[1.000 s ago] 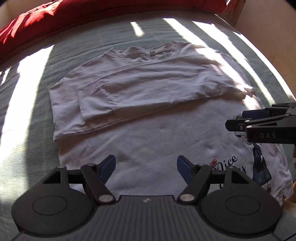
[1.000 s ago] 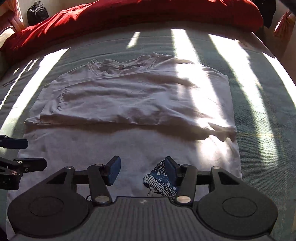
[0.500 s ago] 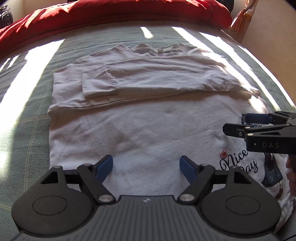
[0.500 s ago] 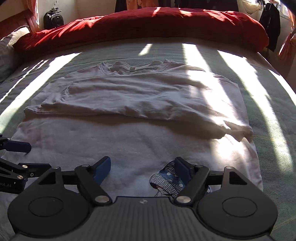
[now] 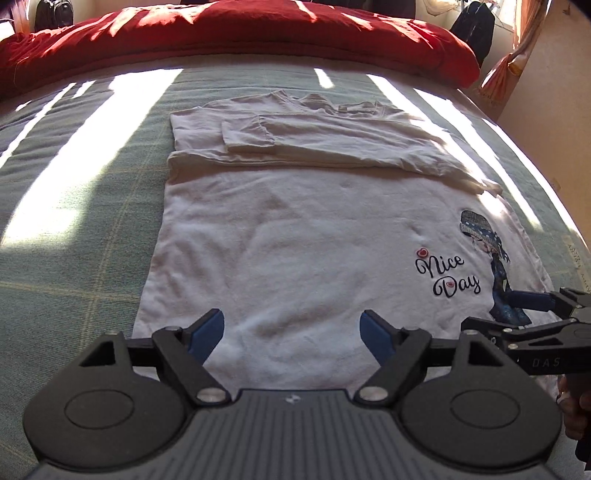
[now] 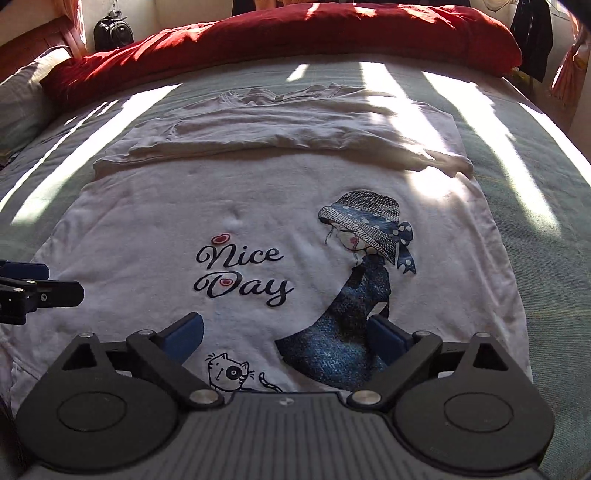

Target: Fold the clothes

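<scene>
Both grippers agape over shirt.

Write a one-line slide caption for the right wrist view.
Open right gripper poised over a white long-sleeve shirt, sleeves folded across its chest, on a green bedspread.

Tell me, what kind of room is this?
Most likely a bedroom. The white shirt lies on a wide bed with a green cover, a red duvet is bunched at its far end, and dark clothes hang behind.

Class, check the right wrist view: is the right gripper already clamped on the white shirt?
No: the right gripper is open above the white shirt, holding nothing.
</scene>
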`<state>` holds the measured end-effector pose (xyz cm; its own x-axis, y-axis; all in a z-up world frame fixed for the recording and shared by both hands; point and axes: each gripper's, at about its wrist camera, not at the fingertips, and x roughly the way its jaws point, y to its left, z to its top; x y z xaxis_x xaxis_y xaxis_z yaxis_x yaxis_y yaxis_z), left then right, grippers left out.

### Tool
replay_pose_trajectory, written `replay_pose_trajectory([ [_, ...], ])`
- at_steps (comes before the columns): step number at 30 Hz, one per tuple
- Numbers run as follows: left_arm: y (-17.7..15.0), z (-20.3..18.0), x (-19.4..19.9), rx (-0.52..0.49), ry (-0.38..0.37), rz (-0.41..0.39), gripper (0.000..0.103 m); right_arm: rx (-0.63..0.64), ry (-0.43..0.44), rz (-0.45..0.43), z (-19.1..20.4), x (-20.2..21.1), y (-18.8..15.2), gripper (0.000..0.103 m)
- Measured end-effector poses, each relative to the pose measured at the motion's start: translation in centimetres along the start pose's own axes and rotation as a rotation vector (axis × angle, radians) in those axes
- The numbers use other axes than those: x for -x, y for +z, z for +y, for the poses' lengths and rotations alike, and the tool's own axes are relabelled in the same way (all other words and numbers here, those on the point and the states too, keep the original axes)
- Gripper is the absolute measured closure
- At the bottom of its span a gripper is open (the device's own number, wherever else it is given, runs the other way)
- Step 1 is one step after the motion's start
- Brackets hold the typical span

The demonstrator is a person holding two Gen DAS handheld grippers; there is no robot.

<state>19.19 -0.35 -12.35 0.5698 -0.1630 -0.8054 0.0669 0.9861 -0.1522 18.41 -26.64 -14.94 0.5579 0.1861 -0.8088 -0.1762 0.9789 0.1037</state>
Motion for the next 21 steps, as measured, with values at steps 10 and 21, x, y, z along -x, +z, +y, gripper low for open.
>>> replay_pose_trajectory([
  [10, 7.1, 4.6, 0.0, 0.097, -0.082, -0.122, 0.023, -0.013, 0.002, -0.012, 0.3, 1.2, 0.0, 0.001],
  [21, 16.1, 9.5, -10.8, 0.37, -0.196, -0.047, 0.023, -0.015, 0.11, -0.071, -1.4, 1.0, 2.9, 0.001],
])
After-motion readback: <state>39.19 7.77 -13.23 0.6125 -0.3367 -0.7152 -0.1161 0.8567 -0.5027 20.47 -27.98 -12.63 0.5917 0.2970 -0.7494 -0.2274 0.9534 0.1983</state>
